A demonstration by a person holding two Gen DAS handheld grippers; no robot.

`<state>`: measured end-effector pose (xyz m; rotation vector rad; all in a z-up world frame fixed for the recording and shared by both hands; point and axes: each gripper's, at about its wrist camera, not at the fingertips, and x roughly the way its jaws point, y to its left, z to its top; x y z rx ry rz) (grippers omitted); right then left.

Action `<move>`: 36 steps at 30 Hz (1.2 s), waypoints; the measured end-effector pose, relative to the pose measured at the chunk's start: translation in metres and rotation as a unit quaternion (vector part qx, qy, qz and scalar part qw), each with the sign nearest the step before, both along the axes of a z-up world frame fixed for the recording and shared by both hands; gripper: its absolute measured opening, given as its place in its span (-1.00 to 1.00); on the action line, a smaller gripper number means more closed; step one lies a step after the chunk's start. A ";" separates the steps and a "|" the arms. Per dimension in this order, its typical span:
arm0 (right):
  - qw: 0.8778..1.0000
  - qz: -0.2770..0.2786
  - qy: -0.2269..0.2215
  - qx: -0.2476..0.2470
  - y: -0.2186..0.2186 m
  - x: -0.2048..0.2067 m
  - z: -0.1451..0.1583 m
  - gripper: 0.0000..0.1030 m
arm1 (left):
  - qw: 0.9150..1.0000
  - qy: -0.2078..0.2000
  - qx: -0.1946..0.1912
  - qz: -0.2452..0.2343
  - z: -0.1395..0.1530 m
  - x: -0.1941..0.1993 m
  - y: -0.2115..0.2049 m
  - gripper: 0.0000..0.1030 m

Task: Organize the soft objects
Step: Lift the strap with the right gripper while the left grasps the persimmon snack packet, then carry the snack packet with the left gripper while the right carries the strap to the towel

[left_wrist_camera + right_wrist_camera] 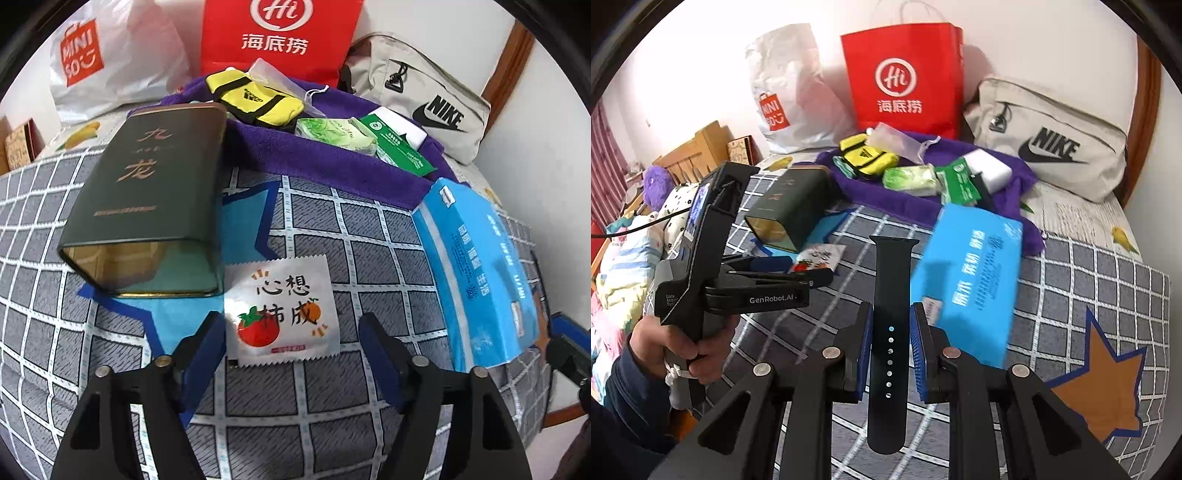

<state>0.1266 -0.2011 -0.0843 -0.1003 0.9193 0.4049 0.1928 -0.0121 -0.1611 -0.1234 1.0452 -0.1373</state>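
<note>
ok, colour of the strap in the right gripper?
Black watch strap, clearest in the right wrist view.

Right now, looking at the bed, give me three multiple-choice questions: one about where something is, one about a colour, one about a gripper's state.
1. Where does the white sachet with the tomato print lie?
A. beside the open end of the dark green tin
B. inside the red paper bag
C. on the beige Nike bag

2. What colour is the towel under the small packets?
A. orange
B. purple
C. white

3. What is the right gripper doing?
A. standing open, empty
B. shut on a black watch strap
C. shut on the blue tissue pack

Answers: A, the sachet lies by the tin's mouth; B, the cloth is purple; B, the pads press the strap.
</note>
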 end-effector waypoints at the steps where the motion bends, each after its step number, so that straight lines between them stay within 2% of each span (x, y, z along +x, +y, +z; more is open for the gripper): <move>1: 1.000 -0.001 -0.001 0.001 -0.002 0.001 0.000 -0.61 | 1.000 -0.002 0.015 0.001 -0.001 0.001 -0.005 0.44; 3: 1.000 -0.002 -0.003 0.005 -0.005 0.001 0.001 -0.61 | 0.999 -0.004 0.033 0.005 -0.002 0.003 -0.010 0.43; 7: 1.000 0.000 -0.005 0.011 -0.007 0.002 0.001 -0.61 | 0.999 -0.009 0.044 0.010 -0.003 0.002 -0.013 0.43; 9: 1.000 0.003 -0.003 0.013 -0.007 0.003 0.000 -0.61 | 0.999 -0.013 0.052 0.008 -0.003 0.002 -0.013 0.26; 11: 1.000 0.006 -0.002 0.013 -0.007 0.002 -0.001 -0.61 | 0.998 -0.016 0.060 0.009 -0.003 0.001 -0.013 0.18; 15: 1.000 0.007 0.003 0.014 -0.006 0.000 -0.004 -0.61 | 0.998 -0.017 0.060 -0.004 -0.001 -0.002 -0.013 -0.08; 17: 1.000 0.006 0.004 0.014 -0.006 -0.001 -0.005 -0.61 | 0.998 -0.015 0.052 -0.016 0.000 -0.004 -0.015 -0.14; 26: 1.000 -0.016 -0.003 0.005 -0.012 -0.002 0.000 -0.61 | 0.999 -0.007 0.006 -0.043 0.007 -0.015 -0.013 -0.21; 36: 0.999 -0.044 -0.020 0.000 -0.022 0.003 0.015 -0.61 | 0.997 -0.036 0.005 -0.065 0.041 -0.028 -0.013 -0.21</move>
